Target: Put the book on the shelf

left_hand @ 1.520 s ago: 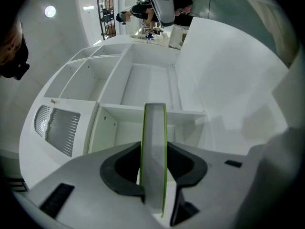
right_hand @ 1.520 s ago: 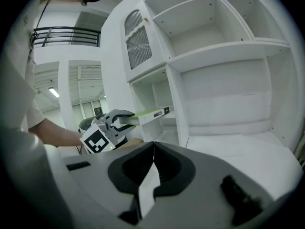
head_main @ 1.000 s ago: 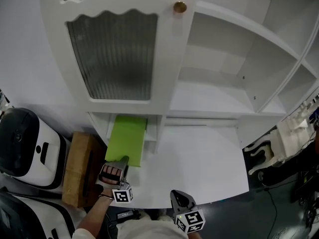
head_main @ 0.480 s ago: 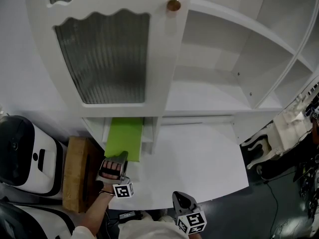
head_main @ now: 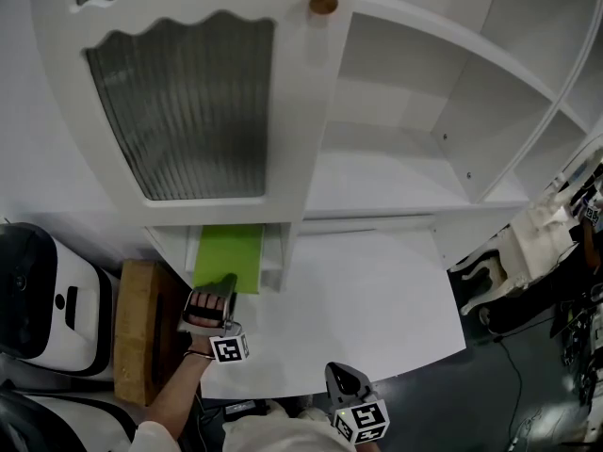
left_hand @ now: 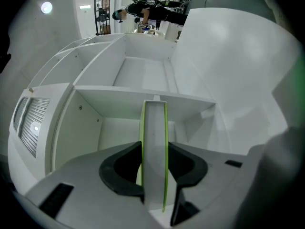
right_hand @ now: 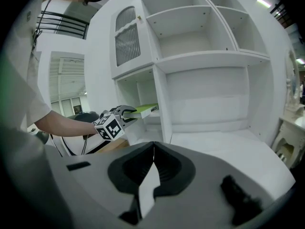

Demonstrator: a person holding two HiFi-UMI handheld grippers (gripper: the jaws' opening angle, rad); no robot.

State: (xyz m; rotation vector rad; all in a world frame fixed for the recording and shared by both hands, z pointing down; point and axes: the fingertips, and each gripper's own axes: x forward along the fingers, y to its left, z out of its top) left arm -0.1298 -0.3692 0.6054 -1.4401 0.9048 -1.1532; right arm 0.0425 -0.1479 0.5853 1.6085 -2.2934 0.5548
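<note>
Fingers [left_hand: 122, 171] of the left gripper [head_main: 223, 285] are clamped on the near end of the green book [head_main: 226, 252]. In the left gripper view its pale page edge stands squeezed between the two pads. At the lower left of the head view the book lies level, its far part already inside the narrow low shelf [head_main: 272, 254] under the glazed cabinet door [head_main: 179, 102]. Its near end sticks out over the white counter [head_main: 367, 299]. I would judge the task to be at the sliding-in step, well along but not finished. The next move calls for a straight, level push deeper into the slot, keeping the covers off the side walls, and then a release once the book rests on the board. Further right, at the bottom centre of the head view, the right gripper [head_main: 344, 379] hangs over the counter's front edge. Its jaws are pressed together on nothing, and it is well apart from the book.
</note>
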